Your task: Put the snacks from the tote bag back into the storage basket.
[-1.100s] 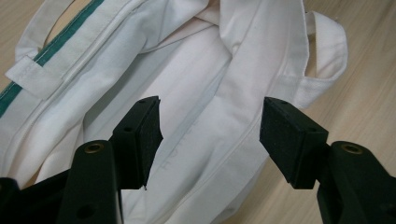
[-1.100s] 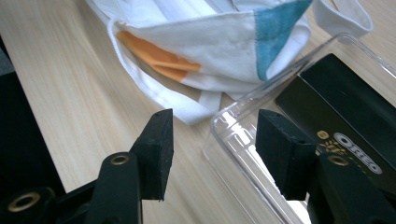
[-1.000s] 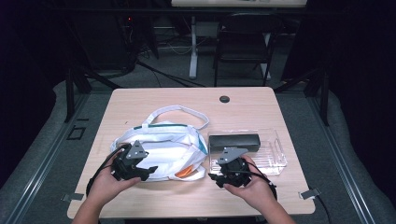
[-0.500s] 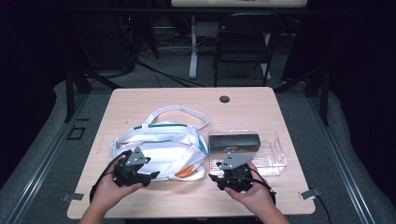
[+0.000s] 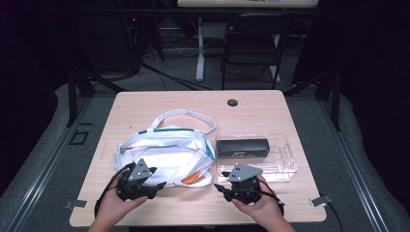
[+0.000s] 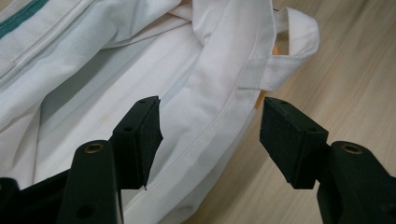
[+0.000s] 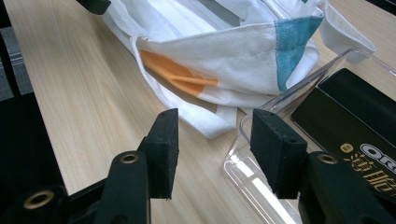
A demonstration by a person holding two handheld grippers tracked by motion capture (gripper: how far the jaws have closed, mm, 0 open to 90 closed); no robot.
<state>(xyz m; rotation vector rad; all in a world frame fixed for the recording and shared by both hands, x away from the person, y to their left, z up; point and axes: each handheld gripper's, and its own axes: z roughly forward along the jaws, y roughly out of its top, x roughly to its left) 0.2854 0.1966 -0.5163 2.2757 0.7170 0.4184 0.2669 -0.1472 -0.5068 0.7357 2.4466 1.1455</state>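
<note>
While over the table [image 5: 270,104]:
Black box [image 7: 348,116]: "OR…" and Chinese characters, in clear tray [image 5: 285,166]
Left gripper [image 6: 210,126]: apart astride white bag [image 6: 116,70] edge
Right gripper [image 7: 212,140]: apart after closing somewhat, nothing between

Black left gripper [image 5: 155,184], grey three-cornered plates, brass-ringed screw holes, black cables, bare forearms

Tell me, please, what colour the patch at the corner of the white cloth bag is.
Teal blue, on the white cloth bag; the right gripper view shows it best.
</note>
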